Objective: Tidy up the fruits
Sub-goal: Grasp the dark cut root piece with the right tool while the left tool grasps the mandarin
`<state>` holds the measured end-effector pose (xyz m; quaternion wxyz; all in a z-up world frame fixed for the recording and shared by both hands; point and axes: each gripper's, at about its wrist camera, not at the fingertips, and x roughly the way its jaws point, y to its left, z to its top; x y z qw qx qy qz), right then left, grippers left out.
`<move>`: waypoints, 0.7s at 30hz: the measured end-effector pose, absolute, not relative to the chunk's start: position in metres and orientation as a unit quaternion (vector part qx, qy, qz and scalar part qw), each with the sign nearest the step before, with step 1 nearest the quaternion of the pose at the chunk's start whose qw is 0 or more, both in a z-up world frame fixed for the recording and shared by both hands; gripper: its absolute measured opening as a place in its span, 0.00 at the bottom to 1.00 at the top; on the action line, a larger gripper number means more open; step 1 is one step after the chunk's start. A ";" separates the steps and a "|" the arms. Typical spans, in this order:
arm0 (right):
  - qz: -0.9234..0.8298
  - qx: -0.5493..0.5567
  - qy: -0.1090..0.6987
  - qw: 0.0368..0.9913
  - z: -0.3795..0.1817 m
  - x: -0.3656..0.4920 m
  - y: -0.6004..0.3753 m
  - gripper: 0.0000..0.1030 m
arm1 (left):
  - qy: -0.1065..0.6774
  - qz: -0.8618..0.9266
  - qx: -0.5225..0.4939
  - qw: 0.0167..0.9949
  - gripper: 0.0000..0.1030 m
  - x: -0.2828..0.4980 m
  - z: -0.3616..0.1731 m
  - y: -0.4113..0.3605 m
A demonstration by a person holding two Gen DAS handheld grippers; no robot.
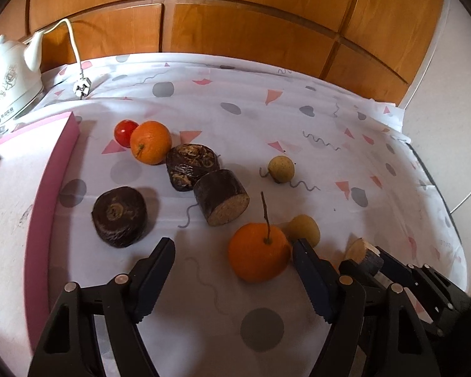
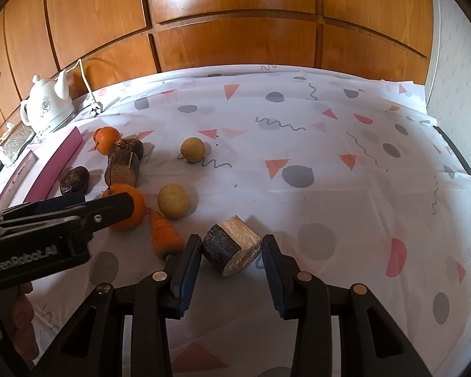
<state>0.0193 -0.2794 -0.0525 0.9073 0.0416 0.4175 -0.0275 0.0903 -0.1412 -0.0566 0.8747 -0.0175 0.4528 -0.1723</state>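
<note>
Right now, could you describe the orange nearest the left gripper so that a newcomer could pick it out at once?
Start at the pink box along the left of the patterned tablecloth. Across the dark cut chunks, just ahead of the left gripper, lies the orange. Unlike the other orange beside the red tomato, it bears a long thin twig.

left hand-held gripper [image 1: 234, 253] angled down, jaws wide apart. right hand-held gripper [image 2: 231, 246] angled down too, jaws narrower, pads seemingly touching the chunk between them.
</note>
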 end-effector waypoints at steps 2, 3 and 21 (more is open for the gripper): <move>-0.031 0.035 0.419 0.907 -0.053 0.021 -0.278 0.39 | 0.456 -0.185 -0.023 0.870 0.58 0.092 -0.061 -0.144; -0.033 0.033 0.417 0.908 -0.054 0.022 -0.279 0.39 | 0.454 -0.193 -0.025 0.870 0.49 0.091 -0.061 -0.145; -0.046 0.015 0.400 0.915 -0.061 0.022 -0.276 0.38 | 0.432 -0.223 -0.008 0.874 0.40 0.074 -0.065 -0.132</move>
